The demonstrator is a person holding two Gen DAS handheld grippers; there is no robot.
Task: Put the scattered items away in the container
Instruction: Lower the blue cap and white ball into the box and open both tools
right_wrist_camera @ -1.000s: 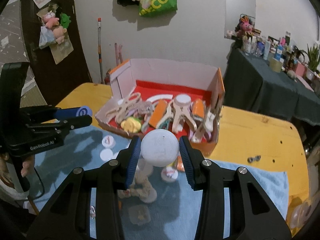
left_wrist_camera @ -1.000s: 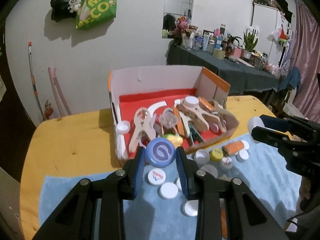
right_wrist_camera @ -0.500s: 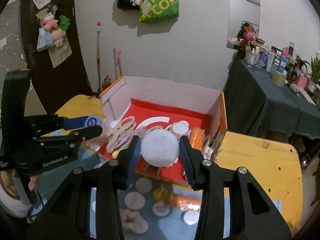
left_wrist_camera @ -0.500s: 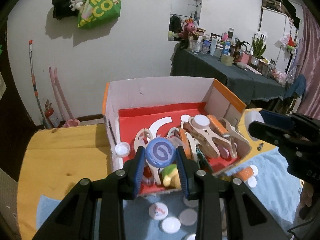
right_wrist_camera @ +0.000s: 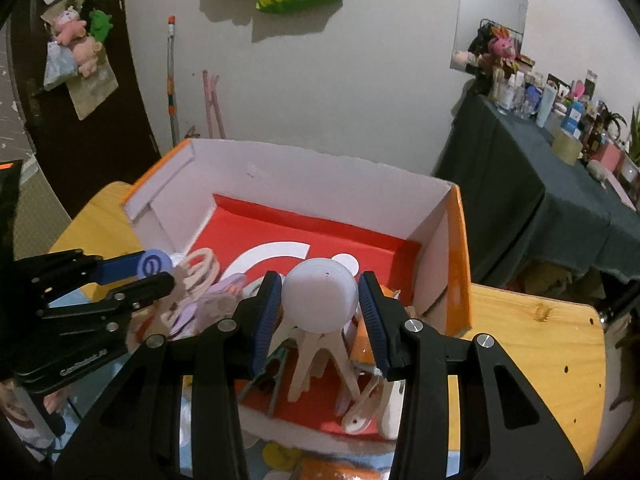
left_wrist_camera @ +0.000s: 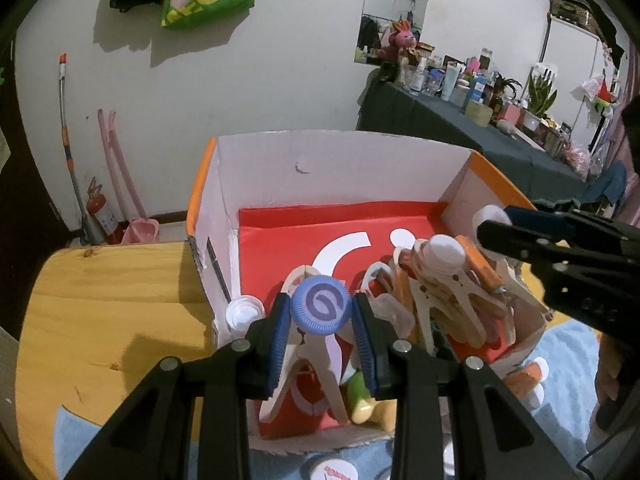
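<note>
Blue ridged bottle cap and white bottle cap held over the cardboard box.
Left gripper pinches the swirl-marked blue cap between its fingertips; right gripper pinches the plain white cap likewise, wooden clothespins lying below both.

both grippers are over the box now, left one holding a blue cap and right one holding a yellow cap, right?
Not quite: the right gripper holds a white cap, not a yellow one, as the right wrist view shows. The rest stands: the left gripper holds a blue cap, and both are over the box.
</note>
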